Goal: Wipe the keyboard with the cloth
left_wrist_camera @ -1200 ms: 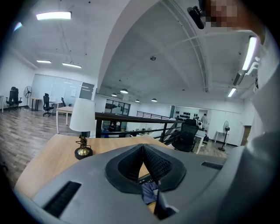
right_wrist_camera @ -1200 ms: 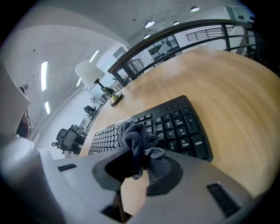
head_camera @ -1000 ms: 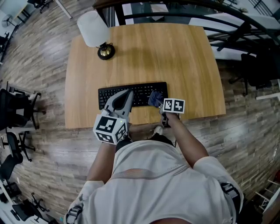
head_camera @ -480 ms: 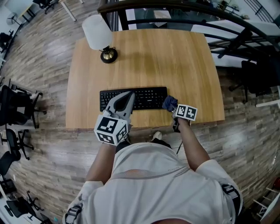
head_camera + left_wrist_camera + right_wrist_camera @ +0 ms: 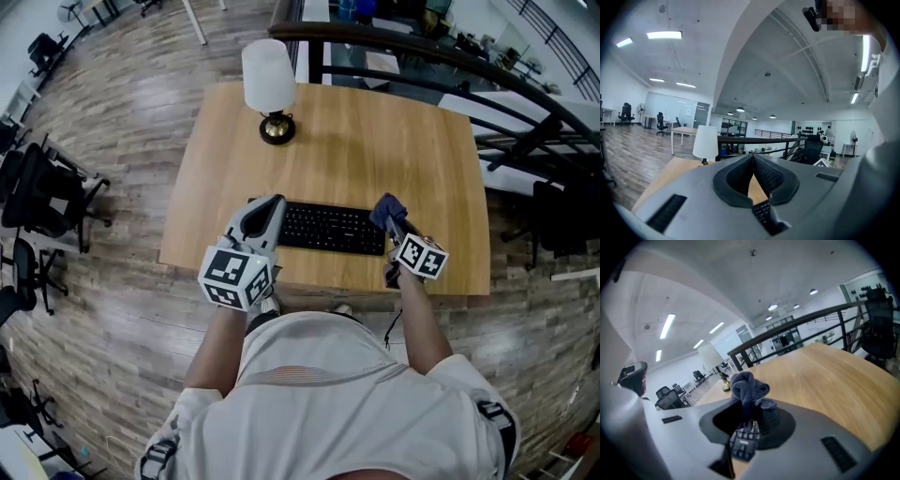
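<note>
Jaws of the left gripper were pressed together on nothing at the left end of the flat black rectangular keyboard. The right gripper pinched the bunched dark-blue terry cloth at the keyboard's right end, apparently between wiping strokes. The next move would call for lowering the cloth onto the keys and dragging it leftward.

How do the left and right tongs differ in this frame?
The left tongs are shut on nothing; the right tongs are clamped on the bunched dark cloth. The left sits over the left end of the keyboard, the right by its right end. Both point away from the person.
</note>
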Available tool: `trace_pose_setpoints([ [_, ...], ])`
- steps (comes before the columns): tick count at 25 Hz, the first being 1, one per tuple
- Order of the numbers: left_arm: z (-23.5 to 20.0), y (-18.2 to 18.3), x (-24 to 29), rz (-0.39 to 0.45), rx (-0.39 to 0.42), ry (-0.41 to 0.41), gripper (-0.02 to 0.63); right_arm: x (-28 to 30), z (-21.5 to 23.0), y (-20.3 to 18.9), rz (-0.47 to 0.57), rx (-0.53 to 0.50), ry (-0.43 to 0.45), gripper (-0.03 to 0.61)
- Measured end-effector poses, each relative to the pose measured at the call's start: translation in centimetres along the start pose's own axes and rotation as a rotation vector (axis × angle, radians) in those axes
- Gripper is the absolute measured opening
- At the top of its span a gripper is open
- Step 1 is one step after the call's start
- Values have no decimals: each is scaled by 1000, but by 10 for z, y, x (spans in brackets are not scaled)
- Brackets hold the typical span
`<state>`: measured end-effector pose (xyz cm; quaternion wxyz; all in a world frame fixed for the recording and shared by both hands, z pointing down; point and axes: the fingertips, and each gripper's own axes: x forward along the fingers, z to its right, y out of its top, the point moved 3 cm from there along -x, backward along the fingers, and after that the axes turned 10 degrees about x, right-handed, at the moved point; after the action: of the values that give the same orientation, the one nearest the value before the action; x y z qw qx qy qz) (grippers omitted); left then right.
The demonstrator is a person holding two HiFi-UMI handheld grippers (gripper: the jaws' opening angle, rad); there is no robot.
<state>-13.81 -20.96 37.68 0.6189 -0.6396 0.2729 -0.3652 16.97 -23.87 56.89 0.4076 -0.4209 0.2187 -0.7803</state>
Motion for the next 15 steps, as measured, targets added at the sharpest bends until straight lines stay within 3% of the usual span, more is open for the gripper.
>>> trace_pose_setpoints([
  [9,-57,16,-47,41,48,121,14,-8,-190,74,222,-330,264,124],
  [15,-86,26,-75,71,66,185,15,-43,-270,97,358,-454,336,121],
])
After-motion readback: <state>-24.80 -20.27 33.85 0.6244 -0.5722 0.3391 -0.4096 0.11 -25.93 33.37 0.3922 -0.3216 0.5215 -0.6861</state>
